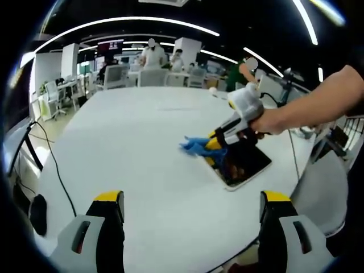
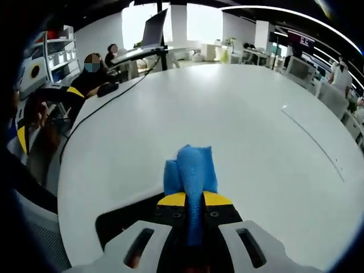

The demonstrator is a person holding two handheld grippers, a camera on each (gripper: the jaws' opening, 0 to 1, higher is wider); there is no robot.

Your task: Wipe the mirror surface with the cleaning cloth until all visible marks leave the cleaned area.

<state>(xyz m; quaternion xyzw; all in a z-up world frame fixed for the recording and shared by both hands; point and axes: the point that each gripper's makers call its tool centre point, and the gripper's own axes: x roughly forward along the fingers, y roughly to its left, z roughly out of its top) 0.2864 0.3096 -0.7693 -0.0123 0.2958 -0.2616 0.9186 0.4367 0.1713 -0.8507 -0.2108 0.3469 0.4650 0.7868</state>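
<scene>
A small mirror [image 1: 245, 165] with a pale frame lies flat on the white table [image 1: 136, 142], right of centre. A person's hand holds my right gripper [image 1: 216, 141] over the mirror's near-left corner, shut on a crumpled blue cleaning cloth [image 1: 195, 146] that pokes out past the frame. In the right gripper view the cloth [image 2: 192, 170] sticks out from between the yellow-tipped right gripper [image 2: 193, 200], and the mirror's dark surface [image 2: 119, 220] shows underneath. My left gripper [image 1: 192, 198] hangs open above the table's near edge, with nothing between its jaws.
A black cable [image 1: 52, 154] runs along the table's left side, and a cable [image 2: 116, 92] leads toward a monitor [image 2: 153, 27]. A seated person [image 2: 91, 77] is at the far edge. A grey chair [image 1: 325, 187] stands at the right. Office desks and people fill the background.
</scene>
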